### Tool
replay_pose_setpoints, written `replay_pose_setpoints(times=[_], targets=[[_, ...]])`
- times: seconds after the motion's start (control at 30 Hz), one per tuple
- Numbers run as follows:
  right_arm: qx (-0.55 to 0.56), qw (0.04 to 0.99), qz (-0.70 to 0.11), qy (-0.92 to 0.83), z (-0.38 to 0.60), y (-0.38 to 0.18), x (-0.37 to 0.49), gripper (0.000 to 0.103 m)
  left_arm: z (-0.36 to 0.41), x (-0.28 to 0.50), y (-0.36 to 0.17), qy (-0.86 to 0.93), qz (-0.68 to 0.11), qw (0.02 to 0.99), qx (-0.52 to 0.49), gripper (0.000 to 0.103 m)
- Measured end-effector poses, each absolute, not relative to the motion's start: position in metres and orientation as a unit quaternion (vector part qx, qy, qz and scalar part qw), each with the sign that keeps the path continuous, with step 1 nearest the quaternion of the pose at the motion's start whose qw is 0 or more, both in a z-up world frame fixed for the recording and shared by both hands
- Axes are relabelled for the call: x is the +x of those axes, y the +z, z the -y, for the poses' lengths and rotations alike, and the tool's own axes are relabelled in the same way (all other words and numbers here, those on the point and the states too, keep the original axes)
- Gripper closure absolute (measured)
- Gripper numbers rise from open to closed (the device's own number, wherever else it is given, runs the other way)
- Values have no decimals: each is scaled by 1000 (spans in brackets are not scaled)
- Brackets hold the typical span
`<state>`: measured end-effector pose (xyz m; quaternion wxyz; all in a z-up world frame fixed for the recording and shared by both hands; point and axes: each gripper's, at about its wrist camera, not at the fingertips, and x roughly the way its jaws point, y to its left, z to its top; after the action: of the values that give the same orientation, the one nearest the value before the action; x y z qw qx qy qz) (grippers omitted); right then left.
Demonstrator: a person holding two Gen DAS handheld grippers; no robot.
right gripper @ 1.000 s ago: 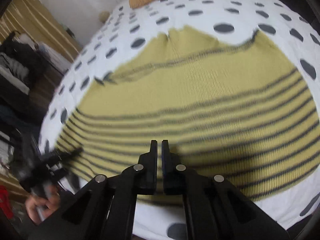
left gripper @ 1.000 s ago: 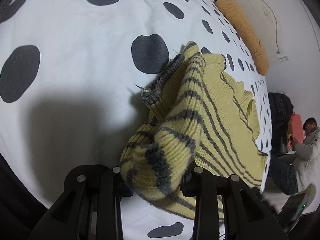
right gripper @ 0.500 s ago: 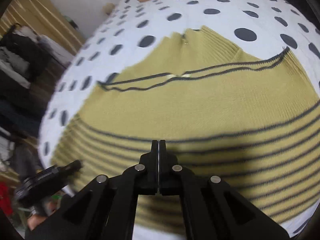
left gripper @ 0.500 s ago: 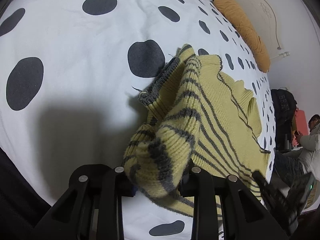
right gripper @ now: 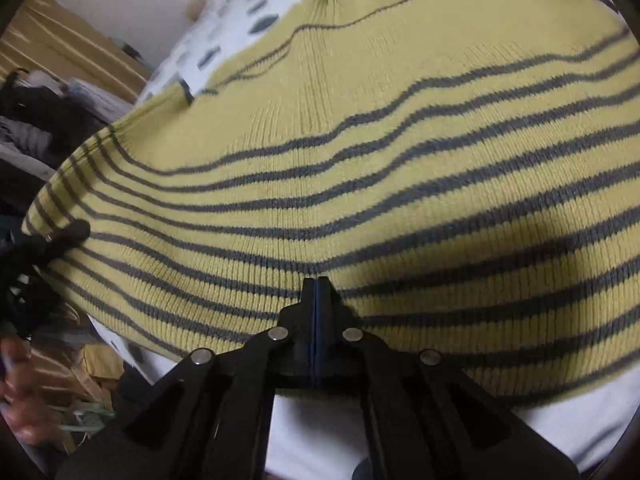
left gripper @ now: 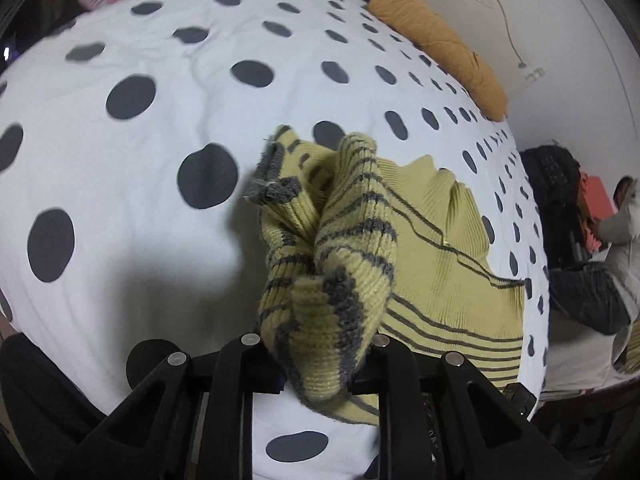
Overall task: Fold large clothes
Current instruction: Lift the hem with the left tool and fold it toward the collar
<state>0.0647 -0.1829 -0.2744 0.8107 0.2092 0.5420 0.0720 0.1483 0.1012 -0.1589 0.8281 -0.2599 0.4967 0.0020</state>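
A yellow knit sweater with grey stripes lies spread on a white bed cover with dark dots. My left gripper is shut on a bunched sleeve of the sweater and holds it lifted above the cover; the grey cuff hangs to the left. The sweater body lies flat to the right. My right gripper has its jaws closed together, tips pressed on the striped lower part of the sweater; no fold of cloth shows between them.
An orange pillow lies at the far edge of the bed. A seated person is beyond the bed's right side. Piled clothes and my other gripper's tip are at the left of the right wrist view.
My left gripper has lifted the sleeve higher and swung it toward the sweater body. My right gripper has shut fully and dropped down close onto the striped fabric.
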Motion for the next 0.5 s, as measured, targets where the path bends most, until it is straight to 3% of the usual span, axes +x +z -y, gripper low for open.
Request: replay_pose_setpoints(times=[0.2,0.27,0.43,0.5], targets=[[255,825,-499,73,199,-241,38,103,-57,158,-114,-28,-473,851,-227,85],[254,809,-526,67,203,-272,37,103,-34,164,-101,-58,-472,848,-234,86],[362,783,-497,93,230,-279,24,103,61,165,-57,-151,-445,859,-201,86],[390,778,-483,94,241,-282,12,103,127,154,-31,-246,-419,858,-165,103]])
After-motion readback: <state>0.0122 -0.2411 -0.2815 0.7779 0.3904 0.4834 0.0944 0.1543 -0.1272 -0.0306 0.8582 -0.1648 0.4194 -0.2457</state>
